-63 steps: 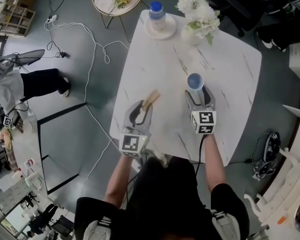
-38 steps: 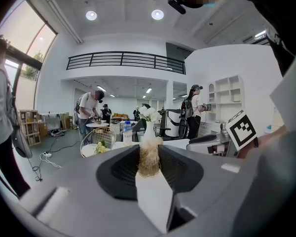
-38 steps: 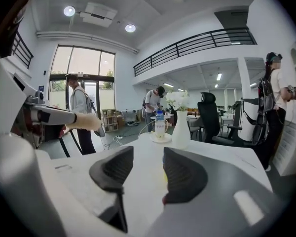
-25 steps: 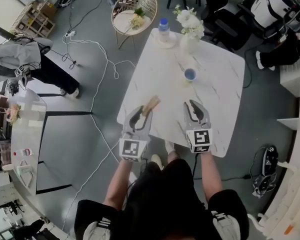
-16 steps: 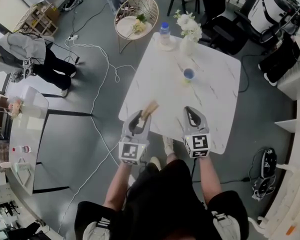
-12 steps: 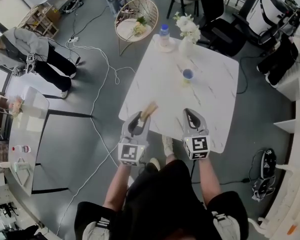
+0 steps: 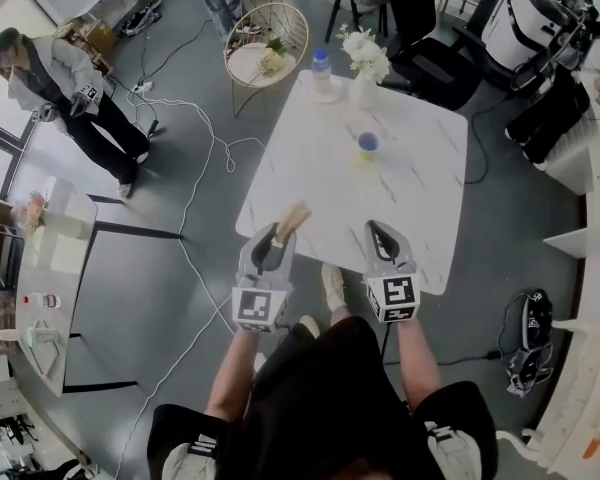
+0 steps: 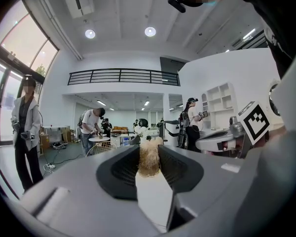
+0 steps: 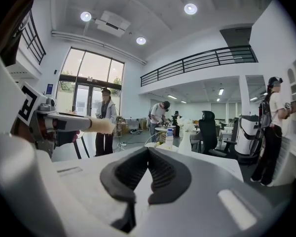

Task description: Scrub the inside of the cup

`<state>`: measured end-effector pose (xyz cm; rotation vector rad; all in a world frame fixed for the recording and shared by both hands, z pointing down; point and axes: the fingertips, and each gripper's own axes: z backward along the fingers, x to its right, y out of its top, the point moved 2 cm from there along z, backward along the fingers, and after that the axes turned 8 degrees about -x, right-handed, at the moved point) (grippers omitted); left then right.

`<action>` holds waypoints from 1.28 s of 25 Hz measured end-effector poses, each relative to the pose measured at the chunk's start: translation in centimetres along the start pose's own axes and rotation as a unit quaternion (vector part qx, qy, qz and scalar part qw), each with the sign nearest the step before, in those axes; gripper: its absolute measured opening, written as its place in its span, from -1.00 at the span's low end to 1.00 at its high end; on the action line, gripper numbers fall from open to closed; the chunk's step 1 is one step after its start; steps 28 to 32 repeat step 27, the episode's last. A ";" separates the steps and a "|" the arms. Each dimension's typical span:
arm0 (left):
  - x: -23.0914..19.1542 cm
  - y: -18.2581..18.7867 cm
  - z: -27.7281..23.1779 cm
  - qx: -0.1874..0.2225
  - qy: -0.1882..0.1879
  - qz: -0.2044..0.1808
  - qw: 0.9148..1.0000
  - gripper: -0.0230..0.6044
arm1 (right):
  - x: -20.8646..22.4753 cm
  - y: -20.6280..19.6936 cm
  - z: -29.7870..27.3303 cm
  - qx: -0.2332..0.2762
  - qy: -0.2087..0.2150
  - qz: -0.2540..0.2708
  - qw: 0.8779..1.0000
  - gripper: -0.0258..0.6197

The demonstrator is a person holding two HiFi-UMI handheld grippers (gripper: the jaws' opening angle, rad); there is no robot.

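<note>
left gripper (image 7: pixel 276 232): clamped on tan brush (image 7: pixel 294 217), at tabletop (image 7: pixel 310 163) near edge | right gripper (image 7: pixel 374 227): jaws pressed together, empty, near edge | blue cup (image 7: pixel 368 145): upright, toward far edge

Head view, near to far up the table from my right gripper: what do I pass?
right gripper → blue cup → vase of white flowers
</note>
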<state>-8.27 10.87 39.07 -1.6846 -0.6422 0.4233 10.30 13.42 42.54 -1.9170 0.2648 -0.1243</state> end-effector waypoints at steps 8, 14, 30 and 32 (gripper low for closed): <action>0.2 -0.2 0.4 0.001 -0.003 0.008 1.000 -0.54 | -0.1 0.1 0.5 0.002 -0.003 0.002 1.000 -0.91; -0.1 -0.1 0.4 0.007 -0.002 0.002 1.000 -0.54 | -0.4 0.5 0.4 0.007 -0.002 -0.001 1.000 -0.91; -0.4 0.7 0.1 0.004 -0.008 0.017 1.000 -0.54 | -0.7 0.3 -0.1 0.003 -0.003 0.002 1.000 -0.91; -0.4 0.7 0.1 0.004 -0.008 0.017 1.000 -0.54 | -0.7 0.3 -0.1 0.003 -0.003 0.002 1.000 -0.91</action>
